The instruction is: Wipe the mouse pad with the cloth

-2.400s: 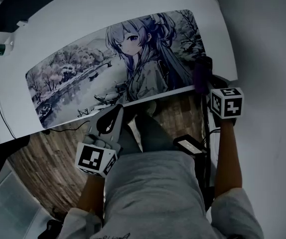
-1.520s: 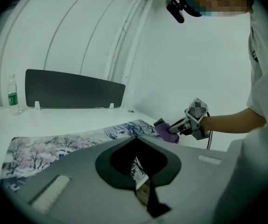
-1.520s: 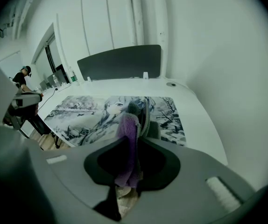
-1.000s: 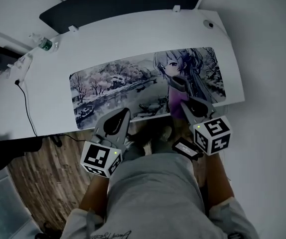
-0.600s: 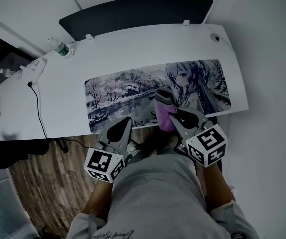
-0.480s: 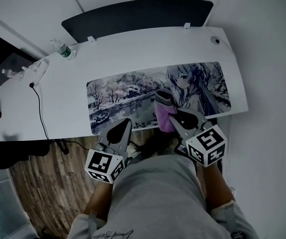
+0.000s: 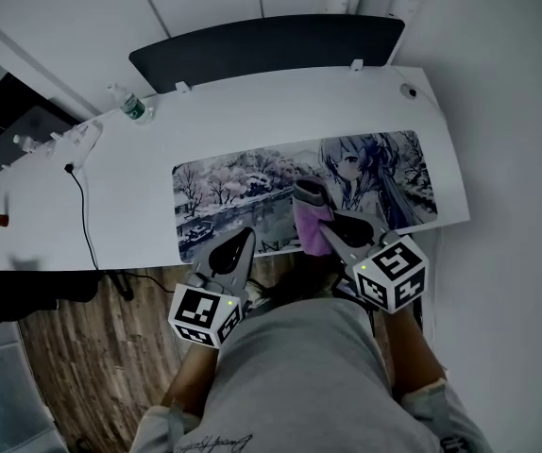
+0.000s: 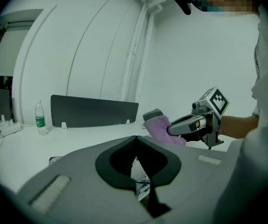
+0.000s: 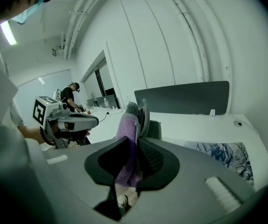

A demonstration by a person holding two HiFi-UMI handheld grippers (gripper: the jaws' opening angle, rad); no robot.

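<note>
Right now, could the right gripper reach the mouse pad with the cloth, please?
Probably yes: the right gripper, shut on the cloth, is at the near edge of the mouse pad, nothing between.

Dim, bluish, even light; heavy fisheye bending and black corners; one ceiling strip light glares

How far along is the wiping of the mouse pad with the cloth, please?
Done: the purple cloth is picked up, clamped in the right gripper. In hand: the cloth hangs over the near edge of the mouse pad; whether they touch cannot be told. The left gripper is shut and empty by the front edge of the desk. Left: the wipe across the pad itself.
</note>
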